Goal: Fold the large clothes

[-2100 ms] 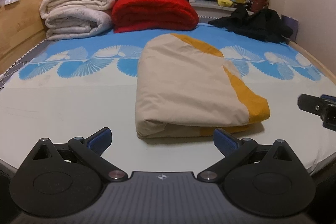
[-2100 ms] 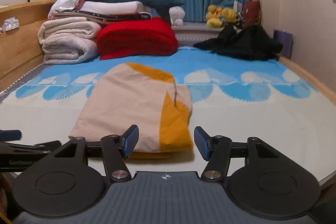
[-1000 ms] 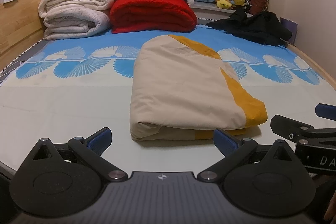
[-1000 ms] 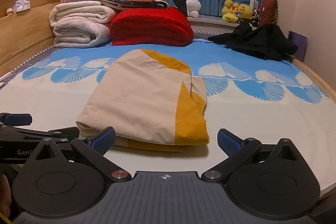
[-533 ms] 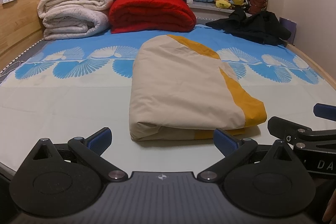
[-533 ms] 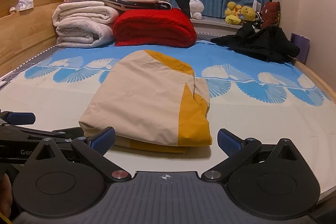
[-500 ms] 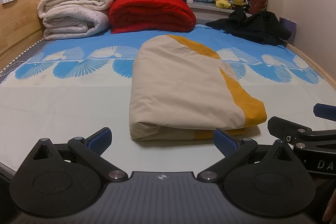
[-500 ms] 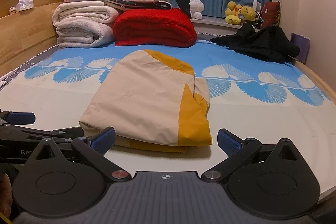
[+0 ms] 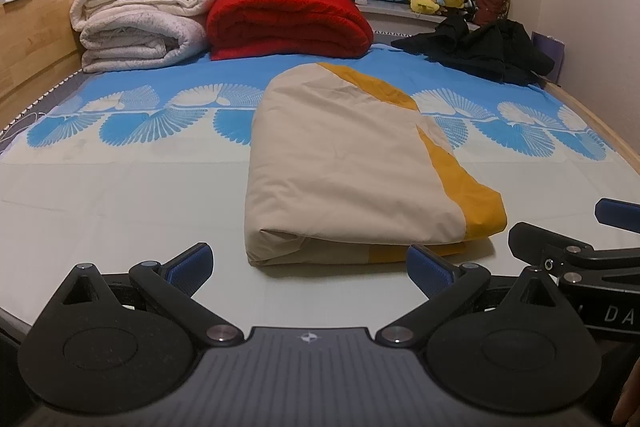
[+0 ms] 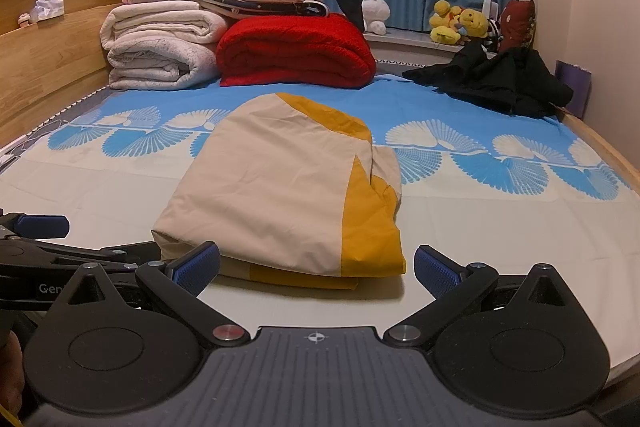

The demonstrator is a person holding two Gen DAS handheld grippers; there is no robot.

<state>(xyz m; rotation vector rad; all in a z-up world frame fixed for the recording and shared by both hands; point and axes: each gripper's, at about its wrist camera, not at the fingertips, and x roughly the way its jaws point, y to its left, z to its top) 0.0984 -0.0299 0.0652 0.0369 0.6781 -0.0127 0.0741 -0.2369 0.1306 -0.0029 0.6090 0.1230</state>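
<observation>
A beige and mustard-yellow garment [image 9: 352, 163] [image 10: 280, 187] lies folded into a thick rectangle in the middle of the bed [image 9: 120, 195]. My left gripper [image 9: 310, 263] hovers just short of its near edge, open, with nothing between its blue-padded fingers [image 9: 192, 261]. My right gripper [image 10: 316, 263] sits at the same near edge, a little to the right, also open and holding nothing. Each gripper shows at the edge of the other's view: the right gripper [image 9: 580, 247] low on the right, the left gripper [image 10: 60, 251] low on the left.
Rolled white blankets [image 9: 136, 27] and a red blanket [image 9: 288, 23] are stacked at the head of the bed beside a wooden side board [image 9: 28, 39]. A black garment heap [image 9: 484, 51] lies at the back right. Plush toys [image 10: 456, 21] sit on the sill under blue curtains.
Both grippers have drawn back a little from the folded garment and steadied; the right gripper's jaws widened from two seconds ago. Over the last half second almost nothing moved.
</observation>
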